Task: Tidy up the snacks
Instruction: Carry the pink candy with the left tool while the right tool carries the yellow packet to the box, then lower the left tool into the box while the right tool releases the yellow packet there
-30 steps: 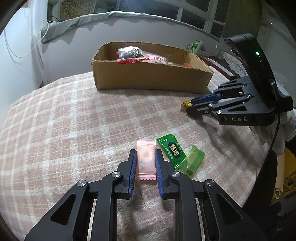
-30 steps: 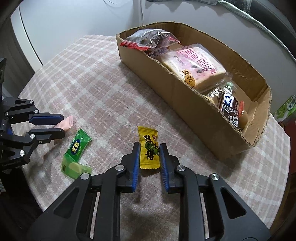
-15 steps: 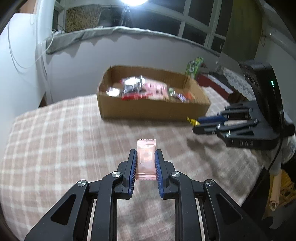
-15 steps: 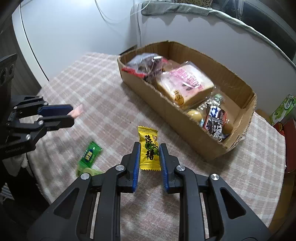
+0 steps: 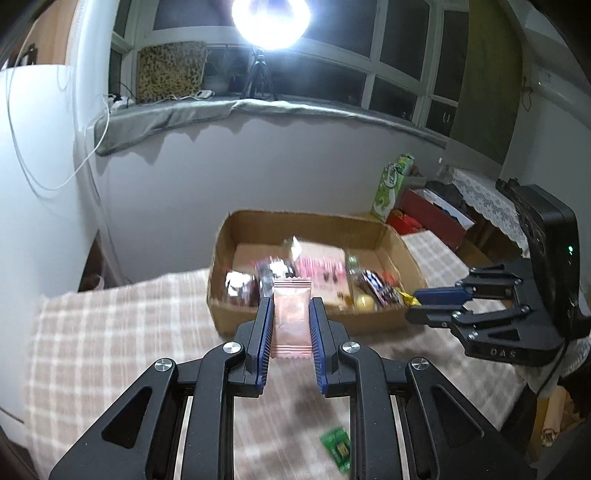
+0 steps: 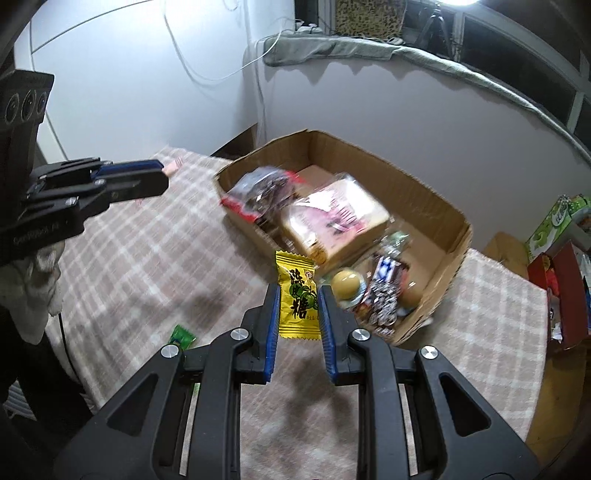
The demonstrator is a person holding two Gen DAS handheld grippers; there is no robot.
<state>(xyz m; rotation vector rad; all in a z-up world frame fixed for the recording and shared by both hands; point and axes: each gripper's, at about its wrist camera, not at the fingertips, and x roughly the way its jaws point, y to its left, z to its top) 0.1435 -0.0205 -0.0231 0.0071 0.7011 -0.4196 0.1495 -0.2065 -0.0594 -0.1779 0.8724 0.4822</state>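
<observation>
My left gripper (image 5: pixel 291 306) is shut on a pink candy packet (image 5: pixel 291 321) and holds it in the air in front of the cardboard box (image 5: pixel 306 223). My right gripper (image 6: pixel 297 291) is shut on a yellow candy packet (image 6: pixel 297 295), raised near the box's near wall (image 6: pixel 448 266). The box holds several snacks, among them a pink-labelled bread pack (image 6: pixel 332 221). Each gripper shows in the other's view, the right one (image 5: pixel 417 306) and the left one (image 6: pixel 162 177). A green candy (image 5: pixel 338 446) lies on the checked tablecloth below; it also shows in the right wrist view (image 6: pixel 181 336).
The table's checked cloth (image 5: pixel 110 332) ends at an edge close on the right. A red box (image 5: pixel 432 214) and a green carton (image 5: pixel 391 188) stand beyond the table. A bright lamp (image 5: pixel 269 14) shines from the windowsill. White walls stand behind and to the left.
Both grippers have lifted their candies off the table and moved up toward the box. The green candy stays on the cloth, now far below.
</observation>
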